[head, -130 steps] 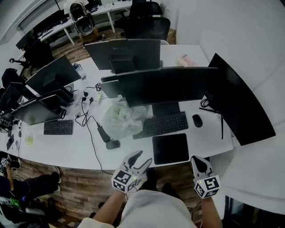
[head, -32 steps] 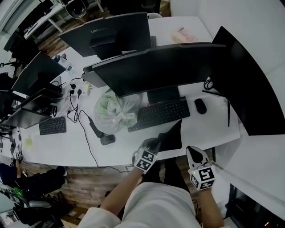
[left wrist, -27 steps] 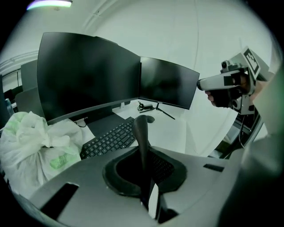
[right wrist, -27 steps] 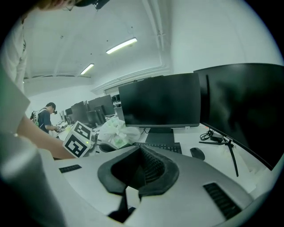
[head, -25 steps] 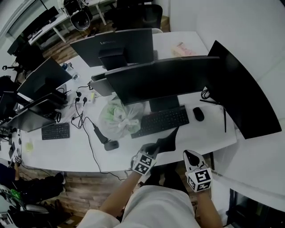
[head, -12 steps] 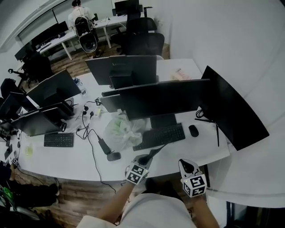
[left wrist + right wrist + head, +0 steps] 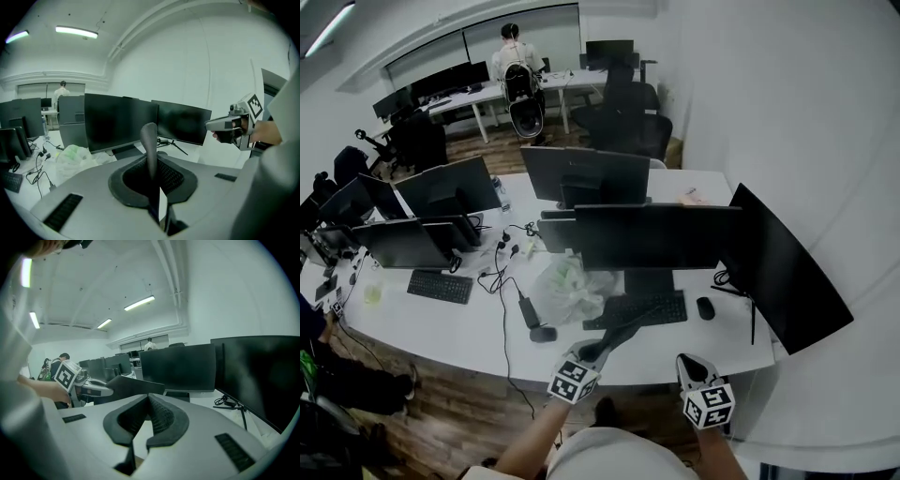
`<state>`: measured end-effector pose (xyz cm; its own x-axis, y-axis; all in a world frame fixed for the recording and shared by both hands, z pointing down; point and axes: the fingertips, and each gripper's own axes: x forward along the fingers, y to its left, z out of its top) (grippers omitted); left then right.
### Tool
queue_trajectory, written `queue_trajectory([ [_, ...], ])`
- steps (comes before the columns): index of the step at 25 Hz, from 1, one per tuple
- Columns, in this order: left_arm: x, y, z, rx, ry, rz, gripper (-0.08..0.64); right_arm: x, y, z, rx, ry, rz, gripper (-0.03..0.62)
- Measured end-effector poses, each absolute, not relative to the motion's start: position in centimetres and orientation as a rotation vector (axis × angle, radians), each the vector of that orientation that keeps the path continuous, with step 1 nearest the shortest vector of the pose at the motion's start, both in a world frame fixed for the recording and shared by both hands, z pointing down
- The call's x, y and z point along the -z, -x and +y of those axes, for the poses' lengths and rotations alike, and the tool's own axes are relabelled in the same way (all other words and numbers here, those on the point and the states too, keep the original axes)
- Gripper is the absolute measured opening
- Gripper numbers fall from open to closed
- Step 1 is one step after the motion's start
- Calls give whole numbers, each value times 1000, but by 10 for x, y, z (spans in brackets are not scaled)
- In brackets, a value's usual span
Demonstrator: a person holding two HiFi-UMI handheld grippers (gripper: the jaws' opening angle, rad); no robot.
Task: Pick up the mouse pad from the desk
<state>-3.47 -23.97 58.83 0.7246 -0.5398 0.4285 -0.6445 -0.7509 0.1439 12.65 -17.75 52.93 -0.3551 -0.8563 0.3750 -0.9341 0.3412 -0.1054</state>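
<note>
1. left gripper: jaws clamped on the near edge of the black mouse pad. in the left gripper view the pad stands edge-on between the pads as a thin upright strip, with its top end bending a little.
2. the mouse pad is off the worktop, held in the air. in the head view it reaches forward and to the right from the left gripper, over the near edge of the black keyboard.
3. in the right gripper view the pad shows as a dark flat sheet, tilted, sticking out from the left gripper.
4. right gripper: jaws together with nothing between them. it is held at the near edge of the worktop, right of the left gripper and apart from the pad.
5. black mouse lies on the worktop just right of the keyboard.
6. clear plastic bag with something green inside sits left of the keyboard.
7. flat monitor stands behind the keyboard, and a curved monitor stands at the right end of the worktop.
</note>
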Motion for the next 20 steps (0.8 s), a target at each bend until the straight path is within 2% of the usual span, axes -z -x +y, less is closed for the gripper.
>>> queue_trajectory([
  [20,-501,43,-118,-255,-2554,-1178,44,-473,-160,-81,-306,-1485,-2529,12],
])
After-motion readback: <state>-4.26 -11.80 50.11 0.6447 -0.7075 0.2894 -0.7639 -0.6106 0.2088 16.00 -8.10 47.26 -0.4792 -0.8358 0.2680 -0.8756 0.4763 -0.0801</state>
